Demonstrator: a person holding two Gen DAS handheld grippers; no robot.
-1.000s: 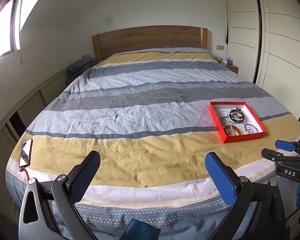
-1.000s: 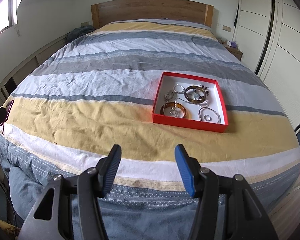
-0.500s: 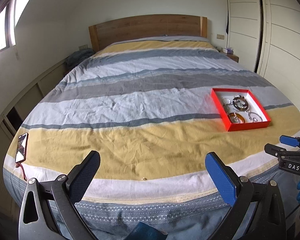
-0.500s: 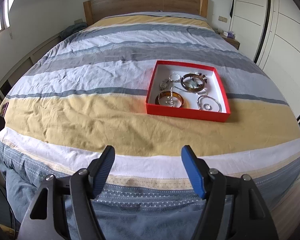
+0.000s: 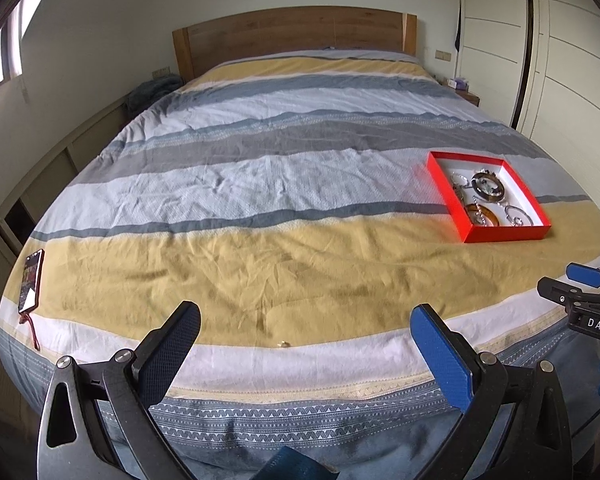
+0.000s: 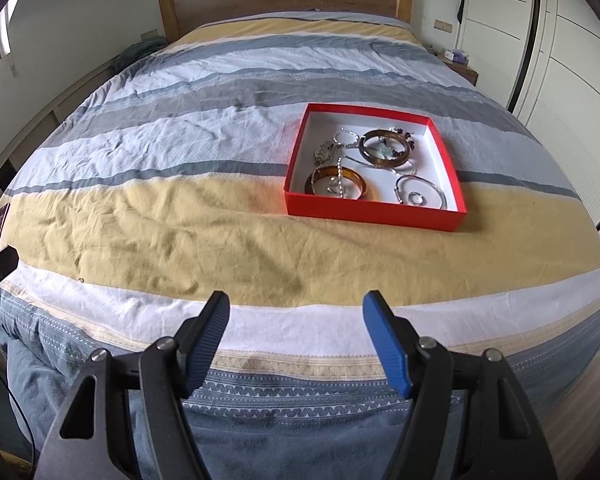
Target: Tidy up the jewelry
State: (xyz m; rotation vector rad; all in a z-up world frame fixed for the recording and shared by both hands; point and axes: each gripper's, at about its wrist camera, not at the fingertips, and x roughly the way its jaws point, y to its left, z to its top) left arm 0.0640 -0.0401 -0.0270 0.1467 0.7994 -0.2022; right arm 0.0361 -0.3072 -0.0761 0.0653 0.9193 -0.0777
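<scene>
A red tray (image 6: 374,213) with a white inside lies on the striped bed, right of centre; it also shows in the left wrist view (image 5: 500,235). In it lie a dark brown bangle (image 6: 385,147), an amber bangle (image 6: 335,182), silver bangles (image 6: 420,190) and chains. A small gold ring (image 5: 284,344) lies on the bedspread near the foot edge, just ahead of my left gripper (image 5: 306,334), which is open and empty. My right gripper (image 6: 296,316) is open and empty over the foot edge, well short of the tray; it also shows in the left wrist view (image 5: 580,280).
A phone (image 5: 31,286) with a red cord lies at the bed's left foot corner. A wooden headboard (image 5: 292,36) stands at the far end. White wardrobe doors (image 5: 560,60) line the right side. A nightstand (image 6: 460,66) sits by the headboard.
Both grippers have moved a little closer to the bed and tilted, so the tray sits nearer in the right wrist view. The right gripper's jaws stand wider apart than a second ago.
</scene>
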